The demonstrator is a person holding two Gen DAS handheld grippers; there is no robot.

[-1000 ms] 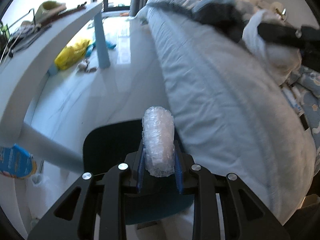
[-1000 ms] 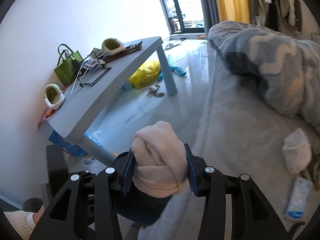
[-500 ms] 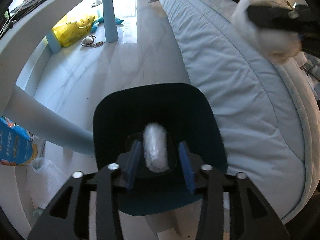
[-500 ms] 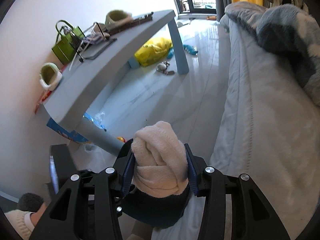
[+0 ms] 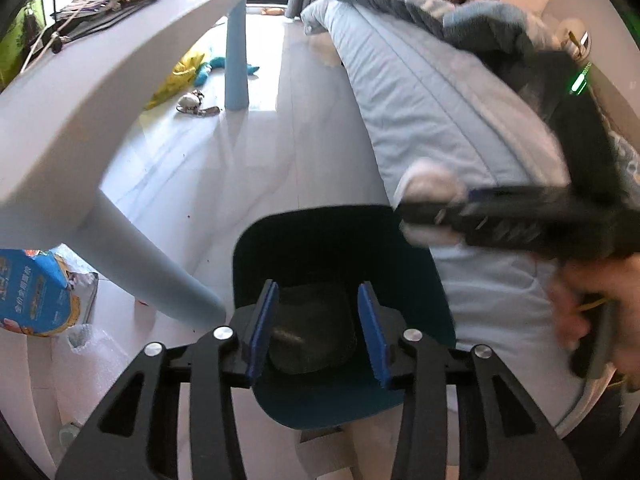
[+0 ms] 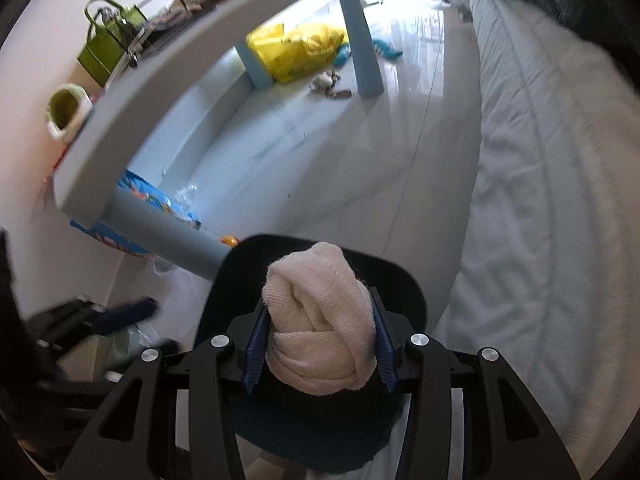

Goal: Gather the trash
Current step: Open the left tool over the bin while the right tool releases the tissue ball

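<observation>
A dark teal trash bin (image 5: 416, 280) stands on the floor beside the bed. My left gripper (image 5: 318, 328) hangs open and empty over its mouth; the clear bubble-wrap roll is no longer between its pads, and only a dark shape shows at the bin's bottom. My right gripper (image 6: 318, 344) is shut on a balled cream-white cloth (image 6: 320, 320) and holds it over the same bin (image 6: 404, 280). In the left wrist view the right gripper (image 5: 432, 212) with the cloth (image 5: 430, 178) is at the bin's right rim.
A light blue table (image 5: 80, 120) stands to the left, one leg (image 5: 160, 280) next to the bin. The bed (image 5: 440, 112) runs along the right. A blue packet (image 5: 36, 292) and a yellow bag (image 6: 296, 48) lie on the floor.
My left gripper opened and the bubble-wrap roll dropped out of it into the bin. My right gripper carried the cloth from over the bed to above the bin.
</observation>
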